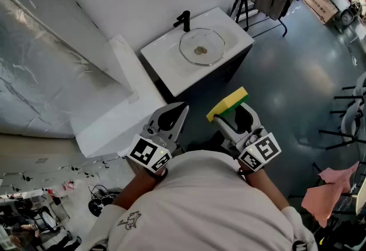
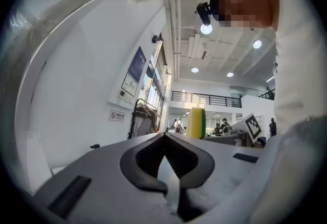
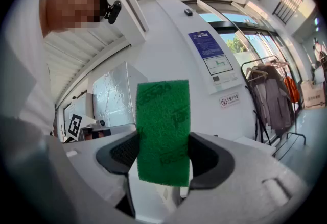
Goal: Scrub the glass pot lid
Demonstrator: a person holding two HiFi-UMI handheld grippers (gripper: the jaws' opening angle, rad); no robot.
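Head view, sink cabinet (image 1: 166, 67): white and boxy, with a smooth top and a round basin. A black faucet (image 1: 183, 20) stands at its back edge.
Head view, glass pot lid (image 1: 201, 47): clear, round and domed, with a small knob at the centre. It lies in the sink cabinet's basin, well apart from both grippers.
Head view, left gripper (image 1: 182, 109): grey tapered plastic, in front of the sink cabinet's near side.
Head view, right gripper (image 1: 231, 114): it carries a sponge (image 1: 227, 103), a yellow foam slab with a green face, also in front of the sink cabinet.
Head view, open room: glossy grey floor (image 1: 286, 90) lies bare to the right of the sink cabinet. A slanted white panel (image 1: 123, 107) butts against its left side.
Left gripper view, jaws: the dark ribbed pads meet at the tips with nothing between them.
Left gripper view, sponge (image 2: 196, 123): upright beyond the jaws, yellow with a green edge.
Right gripper view, jaws: clamped on the sponge (image 3: 163, 131). Its coarse green scouring face fills the gap, and the ribbed pads press on both side edges.
Right gripper view, clothes rack (image 3: 271, 100): thin metal frame with hanging garments, off to the right.
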